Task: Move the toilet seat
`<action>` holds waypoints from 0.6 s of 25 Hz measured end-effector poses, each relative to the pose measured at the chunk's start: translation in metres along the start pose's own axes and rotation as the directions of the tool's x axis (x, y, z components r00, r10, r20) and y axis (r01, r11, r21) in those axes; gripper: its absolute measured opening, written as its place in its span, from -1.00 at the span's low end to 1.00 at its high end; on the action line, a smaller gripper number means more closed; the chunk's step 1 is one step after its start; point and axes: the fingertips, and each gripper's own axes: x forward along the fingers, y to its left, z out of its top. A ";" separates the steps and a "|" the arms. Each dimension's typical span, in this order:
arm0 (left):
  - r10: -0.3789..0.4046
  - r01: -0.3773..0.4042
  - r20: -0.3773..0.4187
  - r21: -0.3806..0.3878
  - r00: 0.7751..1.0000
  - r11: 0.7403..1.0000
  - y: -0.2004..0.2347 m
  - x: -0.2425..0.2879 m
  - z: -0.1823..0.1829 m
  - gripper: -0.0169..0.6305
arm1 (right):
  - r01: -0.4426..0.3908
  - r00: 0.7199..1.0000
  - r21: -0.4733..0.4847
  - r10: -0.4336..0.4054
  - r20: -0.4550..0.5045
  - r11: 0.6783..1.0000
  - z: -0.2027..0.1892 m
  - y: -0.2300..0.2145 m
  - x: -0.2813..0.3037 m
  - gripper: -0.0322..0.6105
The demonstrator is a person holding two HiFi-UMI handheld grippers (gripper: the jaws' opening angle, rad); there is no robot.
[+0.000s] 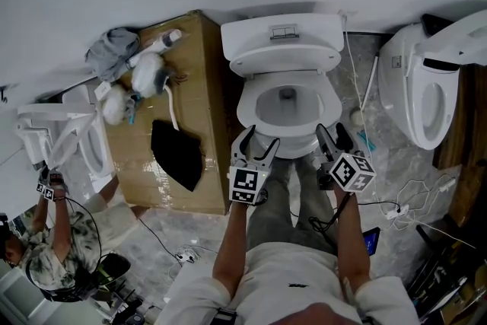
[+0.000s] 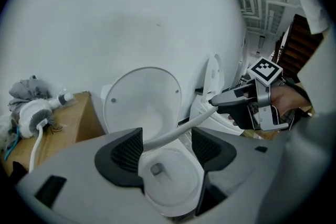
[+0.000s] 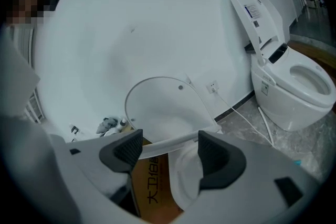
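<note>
The white toilet (image 1: 283, 99) stands in the middle with its lid (image 1: 281, 57) up against the tank. In the left gripper view the toilet seat (image 2: 176, 135) is seen edge-on as a thin white bar lifted above the bowl (image 2: 168, 178). It crosses the wide gap of my left gripper (image 2: 167, 150) and runs on to my right gripper (image 2: 239, 105). My left gripper (image 1: 256, 147) is at the seat's front left, my right gripper (image 1: 333, 139) at its front right. In the right gripper view the seat (image 3: 170, 142) likewise spans the open right gripper (image 3: 170, 157). No pad presses on it.
A cardboard box (image 1: 194, 80) left of the toilet carries a black cloth (image 1: 176, 154), a bottle and bundled rags. More toilets stand at right (image 1: 426, 87) and left (image 1: 80, 141). A person (image 1: 53, 240) crouches at lower left. Cables (image 1: 407, 205) lie on the floor.
</note>
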 end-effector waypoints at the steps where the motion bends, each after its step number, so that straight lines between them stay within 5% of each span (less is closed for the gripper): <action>1: 0.002 -0.002 0.003 -0.001 1.000 1.000 0.001 0.001 0.002 0.02 | -0.001 1.000 -0.011 0.001 0.002 1.000 0.002 0.001 0.000 0.18; 15: 0.022 -0.022 0.017 0.013 1.000 1.000 0.015 0.014 0.024 0.00 | -0.055 0.998 -0.228 0.051 -0.025 0.972 0.021 0.028 0.002 0.18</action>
